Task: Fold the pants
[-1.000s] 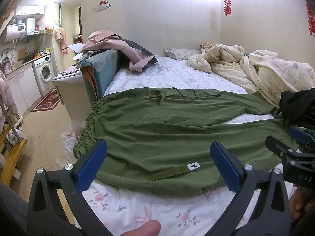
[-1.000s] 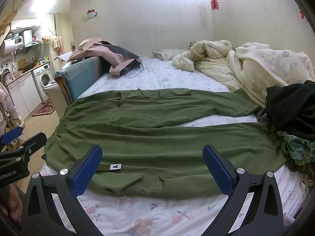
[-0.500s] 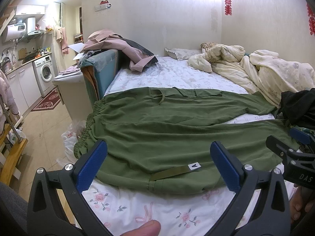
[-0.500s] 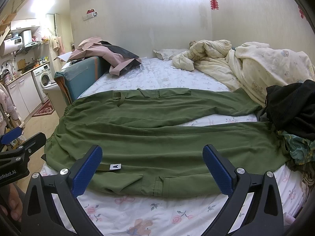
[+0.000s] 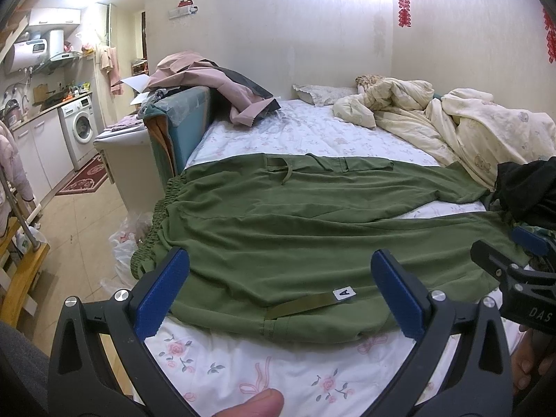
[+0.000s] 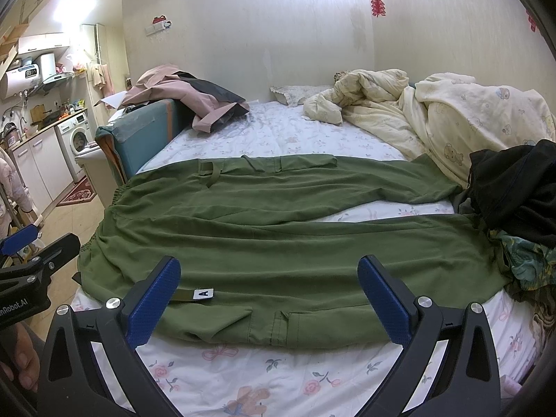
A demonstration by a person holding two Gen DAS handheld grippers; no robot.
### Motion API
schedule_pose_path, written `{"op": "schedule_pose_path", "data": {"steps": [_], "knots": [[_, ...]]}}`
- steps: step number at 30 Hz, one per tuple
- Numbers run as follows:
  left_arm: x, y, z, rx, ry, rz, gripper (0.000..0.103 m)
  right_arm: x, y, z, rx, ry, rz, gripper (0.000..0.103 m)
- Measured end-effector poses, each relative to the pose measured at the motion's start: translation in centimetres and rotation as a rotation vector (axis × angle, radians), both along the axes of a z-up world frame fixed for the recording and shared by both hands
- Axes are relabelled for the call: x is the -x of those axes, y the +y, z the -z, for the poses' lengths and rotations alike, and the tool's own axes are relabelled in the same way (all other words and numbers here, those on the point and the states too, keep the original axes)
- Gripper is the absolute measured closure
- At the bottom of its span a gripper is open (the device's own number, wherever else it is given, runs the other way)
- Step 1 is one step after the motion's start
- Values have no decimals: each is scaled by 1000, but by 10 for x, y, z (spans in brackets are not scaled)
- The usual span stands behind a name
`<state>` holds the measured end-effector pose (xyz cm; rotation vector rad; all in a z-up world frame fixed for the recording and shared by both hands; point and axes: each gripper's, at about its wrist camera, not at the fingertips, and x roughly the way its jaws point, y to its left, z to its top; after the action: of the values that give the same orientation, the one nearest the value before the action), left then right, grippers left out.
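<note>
Green pants [image 5: 295, 229] lie spread flat across the bed, waistband at the left edge, both legs running right; they also show in the right wrist view [image 6: 278, 229]. A strap with a white "A" tag [image 5: 344, 292] lies on the near leg, and it shows in the right wrist view too [image 6: 203, 293]. My left gripper [image 5: 278, 288] is open and empty, above the pants' near edge towards the waist. My right gripper [image 6: 269, 293] is open and empty, above the near leg's edge. Each gripper shows at the edge of the other's view.
The bed sheet [image 5: 243, 365] is floral white. A cream quilt [image 6: 451, 118] is heaped at the back right. Dark clothes [image 6: 514, 187] lie at the right on the leg ends. A blue board with a pink jacket [image 5: 208, 80] stands at the left.
</note>
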<state>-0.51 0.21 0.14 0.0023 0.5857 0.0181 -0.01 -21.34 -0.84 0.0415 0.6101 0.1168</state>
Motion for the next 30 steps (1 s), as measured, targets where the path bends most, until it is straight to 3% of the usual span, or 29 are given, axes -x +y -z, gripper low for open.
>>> {"op": "schedule_pose_path", "data": {"steps": [23, 26, 28, 30], "knots": [[0, 1, -1, -2, 0, 0, 0, 0, 0, 0, 27, -20, 11, 0], [0, 6, 0, 6, 20, -17, 0, -8, -12, 11, -48, 76, 1, 0], [-1, 11, 2, 15, 42, -39, 0, -22, -34, 38, -200, 273, 8, 0], [-4, 15, 5, 25, 83, -58, 0, -29, -54, 68, -363, 413, 35, 0]]}}
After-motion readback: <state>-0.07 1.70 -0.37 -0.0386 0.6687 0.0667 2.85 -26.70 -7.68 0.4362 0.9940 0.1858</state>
